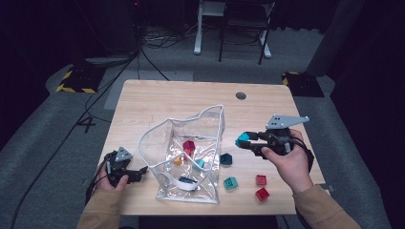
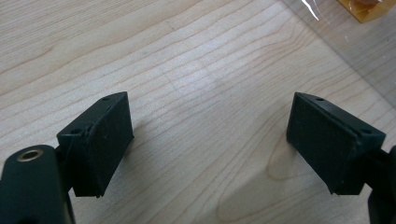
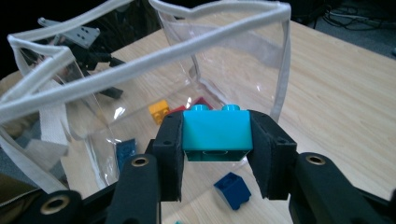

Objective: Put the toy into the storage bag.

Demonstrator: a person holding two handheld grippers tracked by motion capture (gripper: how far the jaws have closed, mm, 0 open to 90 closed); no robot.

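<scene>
My right gripper point(image 1: 244, 140) hangs above the table just right of a clear plastic bag point(image 1: 186, 152) with white trim, and it is shut on a teal brick point(image 1: 243, 138). In the right gripper view the teal brick point(image 3: 217, 133) sits studs-up between the black pads of the right gripper point(image 3: 217, 140), facing the bag's open rim point(image 3: 154, 60). Inside the bag lie a red brick point(image 1: 188, 145), an orange brick point(image 1: 178, 161) and a light blue brick point(image 1: 199, 163). My left gripper point(image 1: 138, 172) rests low at the bag's left side, open with nothing between its fingers point(image 2: 100, 140).
On the table right of the bag lie a dark blue brick point(image 1: 226, 159), a teal brick point(image 1: 230, 182) and two red bricks point(image 1: 261, 180) point(image 1: 262, 193). A white strap point(image 1: 187, 183) lies in the bag's front. The table's front edge point(image 1: 210, 212) is close to both hands.
</scene>
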